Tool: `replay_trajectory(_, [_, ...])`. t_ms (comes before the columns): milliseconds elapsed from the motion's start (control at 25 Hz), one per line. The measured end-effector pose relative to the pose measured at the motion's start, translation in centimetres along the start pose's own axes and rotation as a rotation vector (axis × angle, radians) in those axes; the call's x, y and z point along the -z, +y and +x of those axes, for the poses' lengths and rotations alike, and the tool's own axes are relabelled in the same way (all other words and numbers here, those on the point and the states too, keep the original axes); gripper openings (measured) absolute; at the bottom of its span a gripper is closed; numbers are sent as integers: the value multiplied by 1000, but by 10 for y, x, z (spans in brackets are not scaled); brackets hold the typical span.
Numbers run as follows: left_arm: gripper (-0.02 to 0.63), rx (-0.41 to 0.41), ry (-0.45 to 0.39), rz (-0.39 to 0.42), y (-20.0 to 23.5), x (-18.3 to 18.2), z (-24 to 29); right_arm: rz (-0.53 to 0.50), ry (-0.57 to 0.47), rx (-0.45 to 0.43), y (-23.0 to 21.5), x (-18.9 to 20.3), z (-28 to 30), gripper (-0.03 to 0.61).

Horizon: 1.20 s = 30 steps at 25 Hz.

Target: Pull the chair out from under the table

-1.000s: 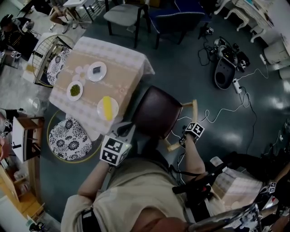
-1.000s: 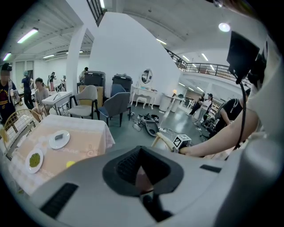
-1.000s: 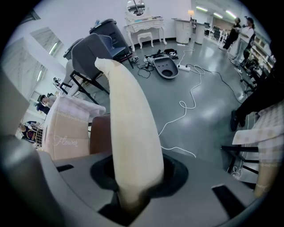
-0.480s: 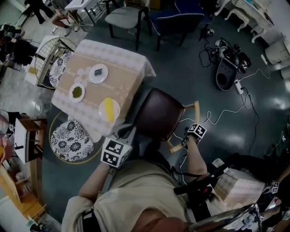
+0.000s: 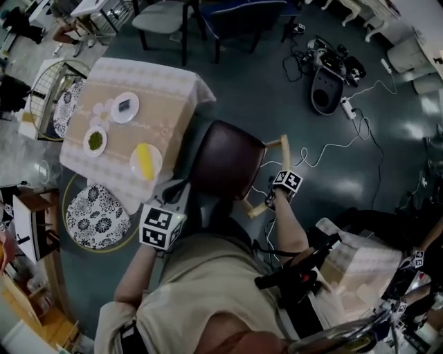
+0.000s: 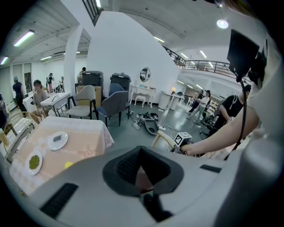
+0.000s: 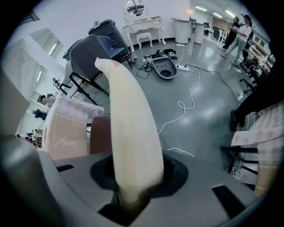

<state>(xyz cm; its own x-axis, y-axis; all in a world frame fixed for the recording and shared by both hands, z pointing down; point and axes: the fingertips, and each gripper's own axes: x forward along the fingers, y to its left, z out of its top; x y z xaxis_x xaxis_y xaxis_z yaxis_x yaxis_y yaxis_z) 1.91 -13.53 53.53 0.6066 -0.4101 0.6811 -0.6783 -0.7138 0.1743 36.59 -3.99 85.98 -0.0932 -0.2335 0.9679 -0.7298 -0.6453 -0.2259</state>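
Observation:
The chair, with a brown seat [image 5: 225, 157] and a cream wooden backrest [image 5: 280, 145], stands partly under the cloth-covered table [image 5: 176, 83]. My right gripper [image 5: 268, 202] is shut on the backrest's lower end; in the right gripper view the cream rail [image 7: 128, 115] rises from between the jaws of the right gripper [image 7: 133, 195], with the seat [image 7: 100, 137] beyond. My left gripper [image 5: 181, 192] sits at the seat's near left edge. In the left gripper view the left gripper [image 6: 141, 170] has its pads closed in a V on a brown sliver of seat.
Three plates [image 5: 125, 107] lie on the table. A round patterned stool [image 5: 100, 214] stands at its near left. Cables and a dark device [image 5: 325, 90] lie on the floor to the right; other chairs [image 5: 163, 17] stand beyond the table. A checked cloth [image 5: 360, 269] lies near my right side.
The head view has shifted, so the whole scene sits further left and up. Chair, table and both grippers keep their places relative to each other.

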Motion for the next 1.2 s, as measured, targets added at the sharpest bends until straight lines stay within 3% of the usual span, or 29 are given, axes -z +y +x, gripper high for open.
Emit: replay_trajectory(1200, [6,45,18,40,-28,-5,15,37,-15,14,-43,-4,-13,129])
